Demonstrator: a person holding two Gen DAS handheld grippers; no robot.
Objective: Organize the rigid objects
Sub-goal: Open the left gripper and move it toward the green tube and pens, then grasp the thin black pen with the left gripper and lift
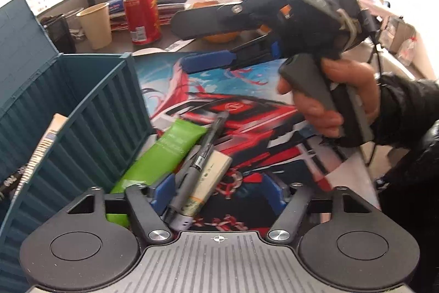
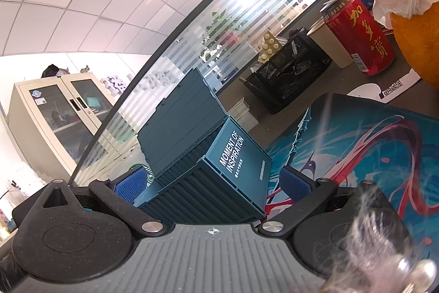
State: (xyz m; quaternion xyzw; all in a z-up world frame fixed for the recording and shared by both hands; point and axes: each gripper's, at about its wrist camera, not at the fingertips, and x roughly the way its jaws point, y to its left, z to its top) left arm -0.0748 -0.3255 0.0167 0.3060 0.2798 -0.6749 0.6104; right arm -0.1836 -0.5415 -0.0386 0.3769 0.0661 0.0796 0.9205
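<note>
Grey pen [image 1: 203, 155] and cream tube [image 1: 210, 180] lying between left gripper [image 1: 216, 191] fingers, hard against left blue pad [image 1: 163, 190]; right pad well clear, jaws apart, nothing clamped. Green tube [image 1: 162, 153] just outside left finger, against teal box [image 1: 90, 111] wall. Striped stick [image 1: 41, 150] upright inside box, further left. Printed mat [image 1: 247, 111] beneath all. Right gripper [image 2: 216, 180] held ahead in hand [image 1: 337, 100], above mat, fingers spread wide. From right wrist: box corner between its blue pads, untouched. Red can [image 1: 141, 15], paper cup [image 1: 96, 25] far beyond.
</note>
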